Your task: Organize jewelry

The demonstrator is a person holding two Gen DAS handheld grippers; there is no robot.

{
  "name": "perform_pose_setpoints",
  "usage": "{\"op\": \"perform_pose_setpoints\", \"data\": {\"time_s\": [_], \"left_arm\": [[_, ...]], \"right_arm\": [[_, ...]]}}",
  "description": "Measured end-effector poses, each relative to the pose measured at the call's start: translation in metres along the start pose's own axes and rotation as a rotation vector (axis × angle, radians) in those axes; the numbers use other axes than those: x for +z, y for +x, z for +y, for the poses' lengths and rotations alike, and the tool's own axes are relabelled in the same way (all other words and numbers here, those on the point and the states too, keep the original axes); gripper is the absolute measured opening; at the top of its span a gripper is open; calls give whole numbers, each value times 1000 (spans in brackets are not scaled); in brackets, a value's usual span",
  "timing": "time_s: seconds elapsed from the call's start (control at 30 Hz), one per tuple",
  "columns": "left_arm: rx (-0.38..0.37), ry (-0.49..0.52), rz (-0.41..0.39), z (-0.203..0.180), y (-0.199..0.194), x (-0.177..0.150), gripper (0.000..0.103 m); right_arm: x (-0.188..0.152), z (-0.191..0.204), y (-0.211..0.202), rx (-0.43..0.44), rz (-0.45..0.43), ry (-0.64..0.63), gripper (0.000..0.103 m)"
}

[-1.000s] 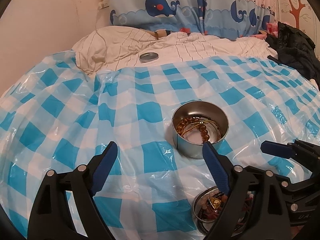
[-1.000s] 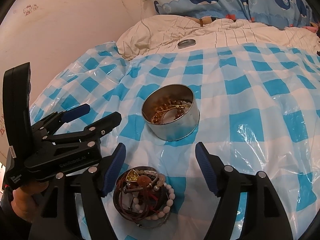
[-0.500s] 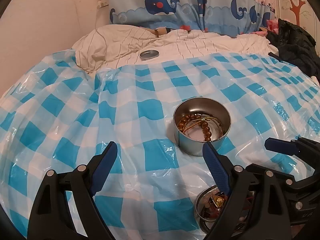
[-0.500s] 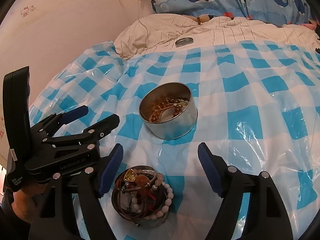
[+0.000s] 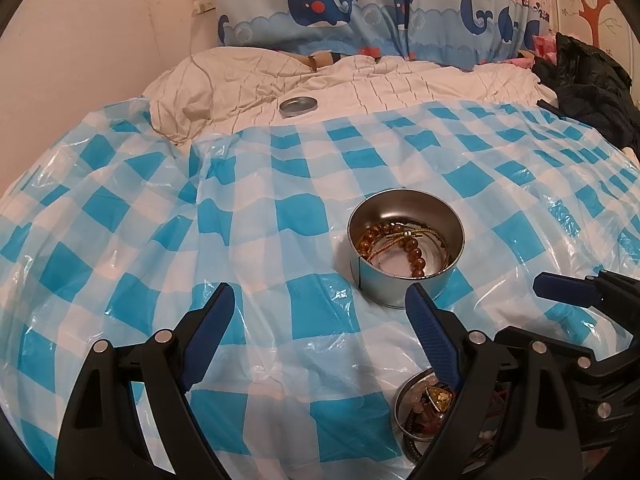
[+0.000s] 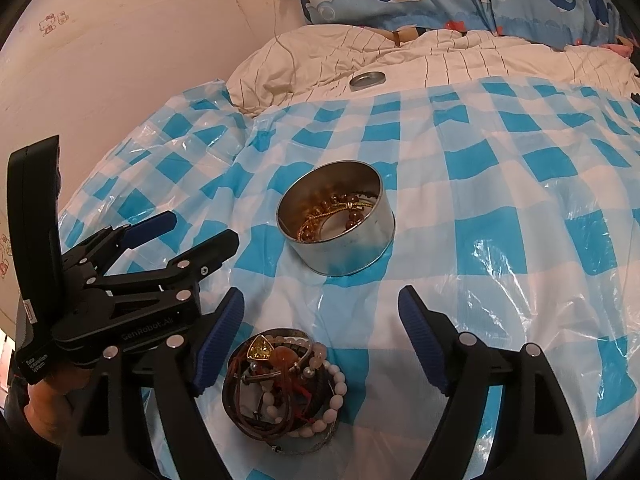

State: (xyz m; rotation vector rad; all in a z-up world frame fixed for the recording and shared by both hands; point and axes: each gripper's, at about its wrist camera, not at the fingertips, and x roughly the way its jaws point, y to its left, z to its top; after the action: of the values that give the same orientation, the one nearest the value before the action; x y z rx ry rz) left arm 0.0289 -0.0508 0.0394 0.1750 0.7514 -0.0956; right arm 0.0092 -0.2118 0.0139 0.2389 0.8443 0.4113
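A round metal tin stands on the blue checked plastic sheet and holds an amber bead bracelet and a gold cord. Nearer, a shallow lid carries a heap of jewelry: leather cords, pale bead bracelets, a yellow triangular stone. My left gripper is open and empty, left of the heap. My right gripper is open and empty, its fingers on either side of the heap. The left gripper also shows in the right wrist view.
A second metal lid lies on the striped white quilt at the back. Whale-print curtain and wall lie behind. Dark clothing is piled at the far right. The checked sheet is wrinkled over a soft bed.
Both grippers have drawn back slightly toward the near edge, so the tin sits a little farther from them. Both stay open and empty.
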Motion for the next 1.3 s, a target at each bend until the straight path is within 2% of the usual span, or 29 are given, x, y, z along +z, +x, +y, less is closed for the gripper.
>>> {"op": "perform_pose_setpoints", "data": {"time_s": [0.37,0.97,1.3], "left_arm": [[20,7,-5,7,-2,-6,84],[22,29,-11,0,-2,-5,85],[39,0,-42,6,-7,-2,86]], "right_arm": [[-24,-3,-9,-32,5,0,80],[-26,6,-2,-14,33,-30,83],[-29,12,-1,-10,42,-61,85]]}}
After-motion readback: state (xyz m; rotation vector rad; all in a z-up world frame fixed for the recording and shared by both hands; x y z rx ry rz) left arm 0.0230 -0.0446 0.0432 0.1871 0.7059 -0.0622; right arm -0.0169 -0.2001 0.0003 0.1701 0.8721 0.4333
